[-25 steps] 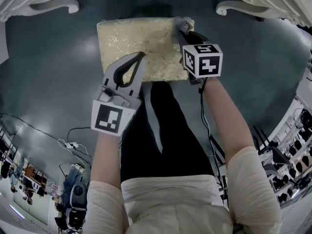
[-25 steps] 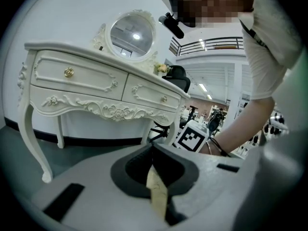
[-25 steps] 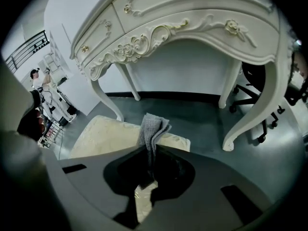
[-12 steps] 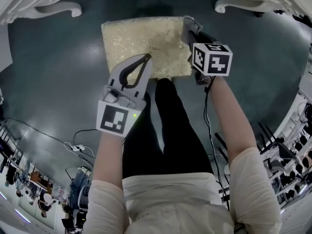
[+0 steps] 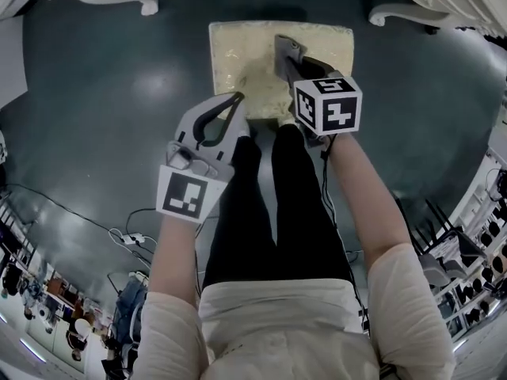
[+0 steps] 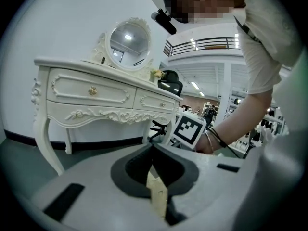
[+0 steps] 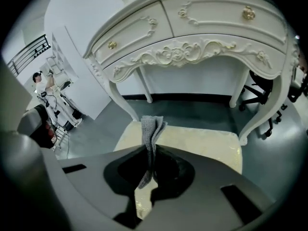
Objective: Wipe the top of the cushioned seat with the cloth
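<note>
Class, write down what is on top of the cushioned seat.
A grey cloth, clamped in the right gripper, lies on or just above the seat top. The gripper hides the patch beneath it.

On floor (image 5: 119, 93), cushioned seat (image 5: 238, 50) standing; desk (image 7: 192, 28) standing behind it. Over seat top, cloth (image 7: 152, 126) sitting pinched in right tool (image 7: 150, 150). Beside it, left tool (image 5: 238, 100) hovering at seat's near edge.
</note>
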Available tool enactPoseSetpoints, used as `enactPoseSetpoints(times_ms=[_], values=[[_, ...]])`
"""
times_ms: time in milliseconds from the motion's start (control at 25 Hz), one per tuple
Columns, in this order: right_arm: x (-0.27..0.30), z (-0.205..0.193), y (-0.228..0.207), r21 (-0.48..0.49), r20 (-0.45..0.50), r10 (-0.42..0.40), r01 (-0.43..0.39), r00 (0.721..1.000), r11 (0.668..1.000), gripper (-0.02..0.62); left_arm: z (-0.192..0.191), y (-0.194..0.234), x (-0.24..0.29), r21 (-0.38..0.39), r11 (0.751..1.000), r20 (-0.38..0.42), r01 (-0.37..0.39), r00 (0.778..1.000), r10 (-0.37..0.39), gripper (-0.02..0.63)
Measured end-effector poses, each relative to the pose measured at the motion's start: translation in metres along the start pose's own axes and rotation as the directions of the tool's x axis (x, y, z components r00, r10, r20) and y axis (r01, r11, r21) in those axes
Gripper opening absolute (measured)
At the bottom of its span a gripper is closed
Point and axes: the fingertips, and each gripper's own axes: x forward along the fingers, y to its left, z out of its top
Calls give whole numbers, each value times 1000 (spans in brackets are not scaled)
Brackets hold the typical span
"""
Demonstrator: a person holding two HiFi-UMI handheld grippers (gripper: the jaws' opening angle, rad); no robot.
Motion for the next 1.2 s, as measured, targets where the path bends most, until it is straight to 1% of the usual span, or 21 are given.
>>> enactPoseSetpoints(times_ms=[160,280,440,560,680,840,1080,1200], values=[[23,0,50,-27,-18,48,-48,999,998,29,-11,27,-28,-10,999,-5,-34,999,34,3],[39,-4,78,-22,-30,65,-66,997,998,29,-21,43,-48,-27,998,-1,-53,999,53,3],[62,-9,105,-11,-58,87,-88,994,996,29,-37,61,-63,-46,997,-19,-63,998,63,3],[77,-17,118,-22,-87,104,-106,991,994,29,-47,72,-70,-64,995,-28,-81,996,80,3],[86,-25,120,-27,-111,101,-104,989,994,29,-54,79,-72,-81,992,-27,-95,995,93,3],[90,-27,117,-7,-117,107,-108,987,994,29,-56,82,-70,-90,991,-21,-100,995,98,3],[83,-32,102,-4,-123,110,-112,986,994,29,-51,69,-55,-73,994,-27,-80,997,78,3],[78,-34,94,-7,-120,116,-117,986,993,29,-47,61,-49,-70,994,-21,-86,996,85,3]])
